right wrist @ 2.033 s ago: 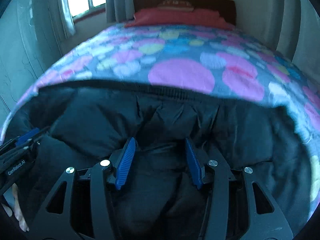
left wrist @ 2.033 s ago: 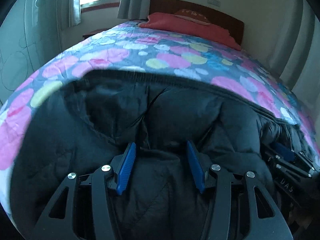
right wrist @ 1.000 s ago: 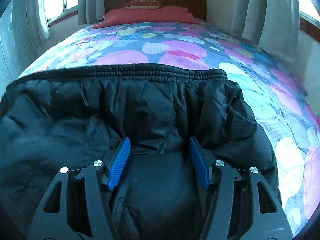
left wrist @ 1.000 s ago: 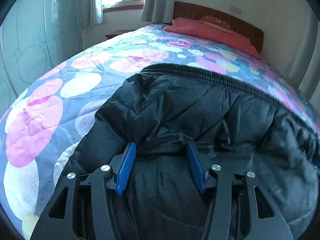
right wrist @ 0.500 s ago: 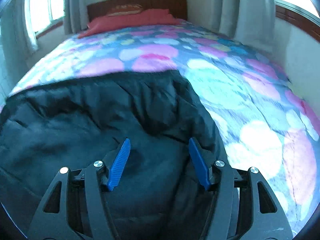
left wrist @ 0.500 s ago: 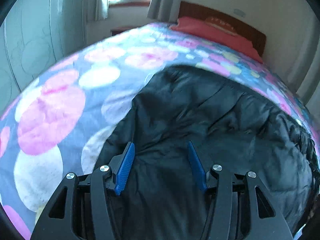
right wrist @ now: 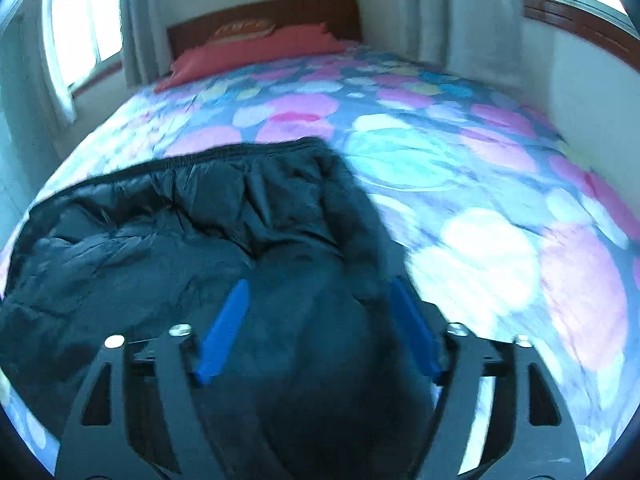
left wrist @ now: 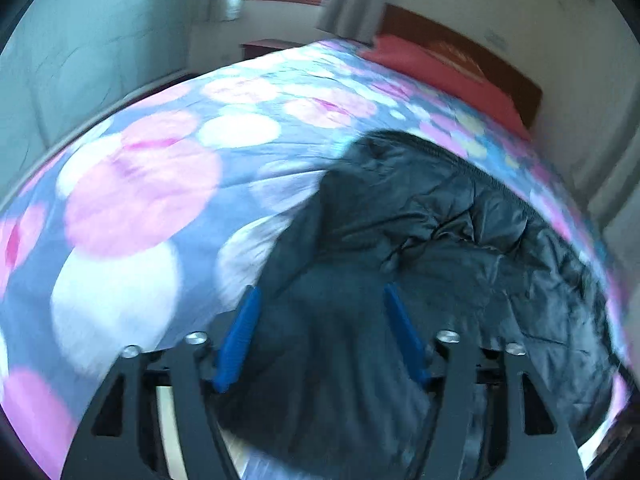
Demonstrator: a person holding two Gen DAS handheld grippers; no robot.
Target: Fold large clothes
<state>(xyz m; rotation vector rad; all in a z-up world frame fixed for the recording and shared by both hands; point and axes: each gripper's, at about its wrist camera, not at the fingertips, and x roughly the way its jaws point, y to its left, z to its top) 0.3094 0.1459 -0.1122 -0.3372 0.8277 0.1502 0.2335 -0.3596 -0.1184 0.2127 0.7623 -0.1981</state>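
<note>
A black puffy jacket (left wrist: 460, 240) lies folded on the bed; in the right wrist view it fills the left and middle (right wrist: 168, 220). My left gripper (left wrist: 320, 300) is open over the jacket's left edge, blue pads wide apart, nothing held. My right gripper (right wrist: 318, 292) is open over the jacket's right edge, also holding nothing. Both views are motion-blurred.
The bedspread with pink, white and blue circles (left wrist: 140, 200) covers the bed, also in the right wrist view (right wrist: 500, 220). Red pillows (right wrist: 256, 50) and a wooden headboard (right wrist: 280, 10) stand at the far end. Curtains, windows and walls surround the bed.
Both grippers have drawn apart to the jacket's outer edges and tilted outward, so more bedspread shows at each side. The jacket now lies flat.
</note>
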